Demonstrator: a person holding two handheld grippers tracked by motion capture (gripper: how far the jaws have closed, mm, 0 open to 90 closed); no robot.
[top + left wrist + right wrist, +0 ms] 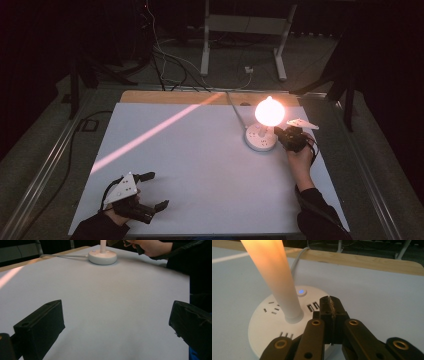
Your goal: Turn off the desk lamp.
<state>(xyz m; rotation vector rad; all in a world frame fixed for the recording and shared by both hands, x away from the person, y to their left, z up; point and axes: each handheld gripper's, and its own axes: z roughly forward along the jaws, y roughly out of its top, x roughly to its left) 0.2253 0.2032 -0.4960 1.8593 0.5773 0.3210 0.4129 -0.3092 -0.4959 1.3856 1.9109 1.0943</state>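
A wide white surface [200,165] lies under the high view, with a strip of bare wood along its far edge and a slanting band of warm light crossing its left half. The room around it is dark; a grey floor runs behind, where the white legs of a frame [205,45] stand among loose cables [165,60]. Toward the far right of the surface stands a lamp [269,112] on a round white base [260,139]; its bulb glows orange-white, and a pale cord runs from the base toward the back edge. In the right gripper view the base shows socket slots, two small ports and a lit blue button [301,291], with the glowing stem rising from its middle. The right tongs [281,134] sit just beside the base on its right, jaws pressed fully together with nothing between them, their tips over the base's rim near the ports. The left tongs [156,190] rest at the near left of the surface, well apart from the lamp, jaws spread wide and holding nothing.
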